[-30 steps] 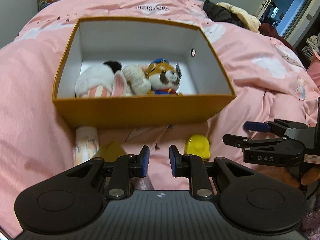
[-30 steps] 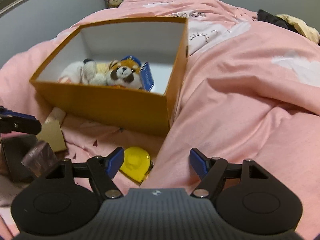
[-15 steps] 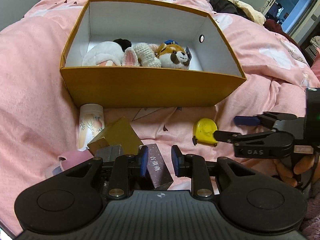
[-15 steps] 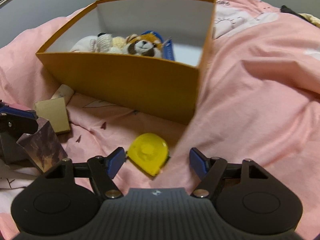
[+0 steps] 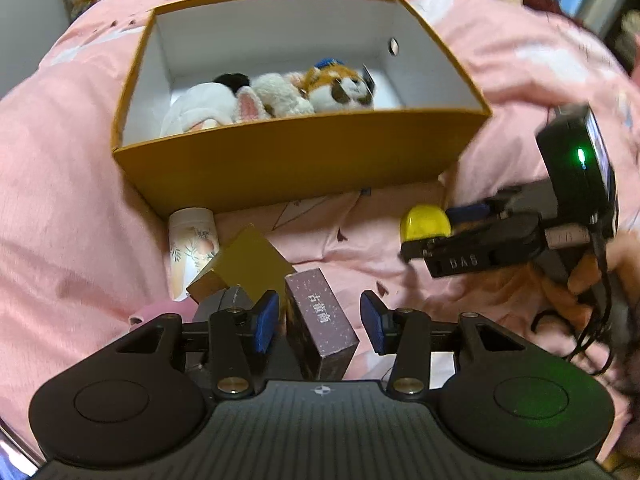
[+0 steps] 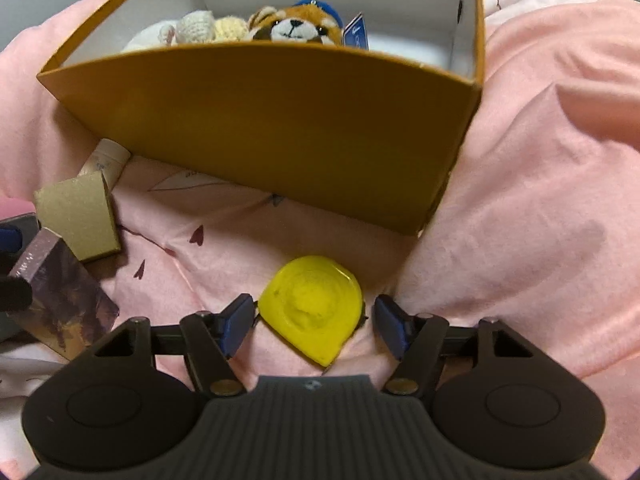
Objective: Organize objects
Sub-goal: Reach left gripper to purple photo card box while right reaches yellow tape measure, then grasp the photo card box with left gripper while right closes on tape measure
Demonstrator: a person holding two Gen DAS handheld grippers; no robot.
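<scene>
Two hand-held grippers work over a pink quilt (image 5: 72, 208) on a bed, in front of an open orange box (image 5: 296, 168) that already holds several soft toys (image 5: 280, 98). The left gripper (image 5: 318, 322) points steeply down with its jaws spread; they have just been opening, and a dark purple carton (image 5: 320, 322) stands tilted between the blue pads (image 5: 267, 322) with a visible gap on either side, so nothing is pinched. Just beyond it lie a tan cardboard box (image 5: 250, 264), a floral tube (image 5: 192, 240) against the orange box's front wall, and a pink item at the lower left that is too hidden to identify. The right gripper (image 6: 314, 326) also has its jaws spread, though they have just been closing slightly; a yellow tape measure (image 6: 312, 306) lies flat on the quilt between the pads, close to both but apparently not yet pressed. In the left wrist view the same yellow tape measure (image 5: 426, 222) sits near the box's front right corner, beside the right gripper (image 5: 460, 232). The step in hand appears to be picking up loose items for the box. The next move likely calls for each pair of jaws to close squarely on its item, then lift clear of the front wall before release inside.
</scene>
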